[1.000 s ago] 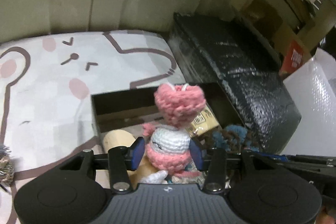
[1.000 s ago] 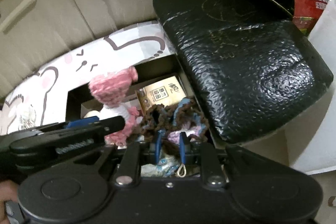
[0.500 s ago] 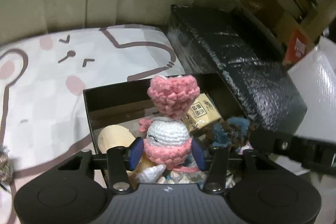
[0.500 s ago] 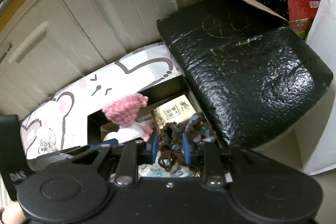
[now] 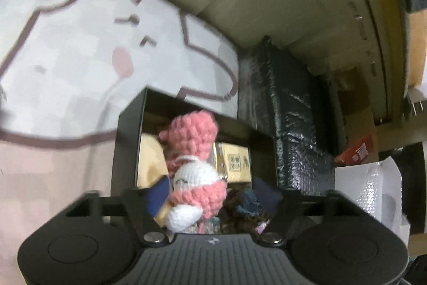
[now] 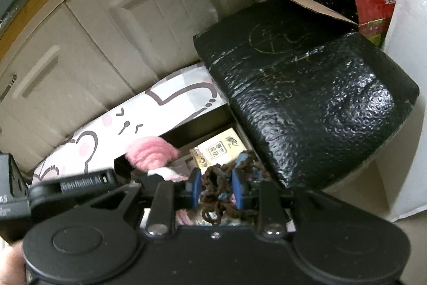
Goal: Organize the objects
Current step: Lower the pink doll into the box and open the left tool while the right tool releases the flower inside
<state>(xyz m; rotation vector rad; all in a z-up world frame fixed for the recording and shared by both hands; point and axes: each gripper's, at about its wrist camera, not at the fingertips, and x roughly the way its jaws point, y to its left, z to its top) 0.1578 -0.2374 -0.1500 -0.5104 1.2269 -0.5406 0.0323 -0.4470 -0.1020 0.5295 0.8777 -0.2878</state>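
The right hand-held gripper (image 6: pixel 215 187) is squeezing a brown and blue crocheted yarn piece (image 6: pixel 222 179) between its blue pads, over an open black box (image 6: pixel 202 124). A tan printed packet (image 6: pixel 217 150) is lying inside, with a blurred pink crocheted doll (image 6: pixel 149 155) to its left. A black bubble-wrap parcel (image 6: pixel 307 103) is sitting just right of the box.
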